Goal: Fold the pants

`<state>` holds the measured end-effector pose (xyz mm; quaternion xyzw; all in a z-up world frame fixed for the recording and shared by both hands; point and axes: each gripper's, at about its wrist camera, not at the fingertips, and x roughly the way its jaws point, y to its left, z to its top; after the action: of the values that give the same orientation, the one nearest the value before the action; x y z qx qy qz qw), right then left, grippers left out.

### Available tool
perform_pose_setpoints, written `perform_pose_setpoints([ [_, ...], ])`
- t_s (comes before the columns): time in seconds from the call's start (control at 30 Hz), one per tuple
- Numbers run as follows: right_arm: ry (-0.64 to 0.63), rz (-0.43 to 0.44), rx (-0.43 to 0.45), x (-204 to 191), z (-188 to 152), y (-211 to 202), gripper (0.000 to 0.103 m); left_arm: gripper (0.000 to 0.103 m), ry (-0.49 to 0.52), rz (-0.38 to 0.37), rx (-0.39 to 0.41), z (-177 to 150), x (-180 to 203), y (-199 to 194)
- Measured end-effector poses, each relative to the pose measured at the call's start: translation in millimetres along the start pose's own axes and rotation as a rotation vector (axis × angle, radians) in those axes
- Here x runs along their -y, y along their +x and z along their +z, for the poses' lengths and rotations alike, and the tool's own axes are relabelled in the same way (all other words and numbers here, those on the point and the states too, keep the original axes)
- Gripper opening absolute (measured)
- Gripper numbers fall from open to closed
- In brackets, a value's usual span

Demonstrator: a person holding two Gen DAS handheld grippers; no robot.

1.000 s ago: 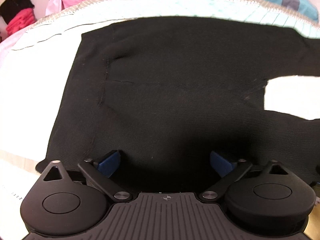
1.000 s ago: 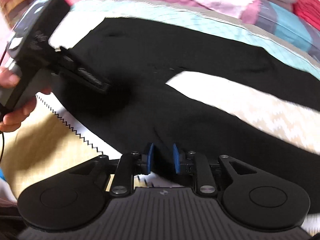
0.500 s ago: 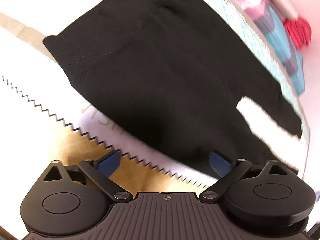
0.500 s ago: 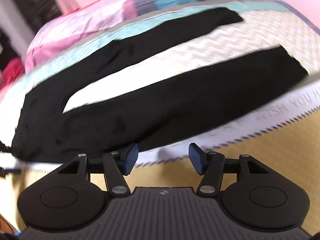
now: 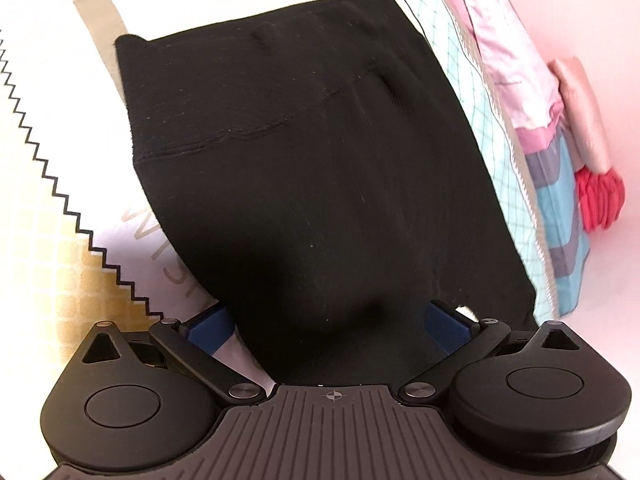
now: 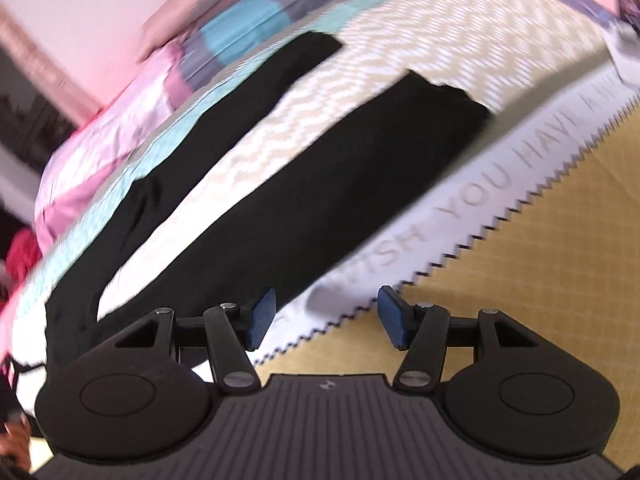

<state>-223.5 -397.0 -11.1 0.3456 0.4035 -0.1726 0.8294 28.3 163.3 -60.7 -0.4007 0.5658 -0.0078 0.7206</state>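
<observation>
Black pants [image 5: 304, 184] lie flat on a bed. The left wrist view shows the waistband end, with the band edge at the upper left. My left gripper [image 5: 326, 326] is open wide, its blue pads straddling the near edge of the cloth without pinching it. The right wrist view shows both legs [image 6: 320, 184] spread apart in a V, cuffs toward the upper right. My right gripper [image 6: 326, 318] is open and empty, just off the near leg's edge over the mat.
A white and yellow zigzag mat [image 6: 540, 240] with grey lettering covers the bed under the pants. A pink, teal and grey quilt [image 6: 248, 24] lies along the far side. A red item [image 5: 600, 196] sits beyond the quilt.
Both views have swung round. My left gripper stays open and has closed in on the waistband end. My right gripper went from nearly shut over the cloth to wide open beside the near leg.
</observation>
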Motion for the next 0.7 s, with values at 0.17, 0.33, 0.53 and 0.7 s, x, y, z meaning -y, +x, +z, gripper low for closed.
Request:
perform_pose_setpoints([
  [0.17, 0.098, 0.043, 0.006, 15, 4, 5, 0.063, 0.103, -0.041, -0.036, -0.007, 2, -18, -13],
  [0.33, 0.121, 0.086, -0.01, 20, 8, 5, 0.064, 0.103, -0.052, -0.075, -0.047, -8, -35, -31],
  [0.53, 0.168, 0.128, -0.028, 16, 7, 15, 0.065, 0.103, -0.091, -0.088, -0.045, 4, -35, -24],
  [0.7, 0.162, 0.12, -0.019, 9, 10, 20, 0.066, 0.103, -0.067, -0.079, -0.046, 8, -27, -18],
])
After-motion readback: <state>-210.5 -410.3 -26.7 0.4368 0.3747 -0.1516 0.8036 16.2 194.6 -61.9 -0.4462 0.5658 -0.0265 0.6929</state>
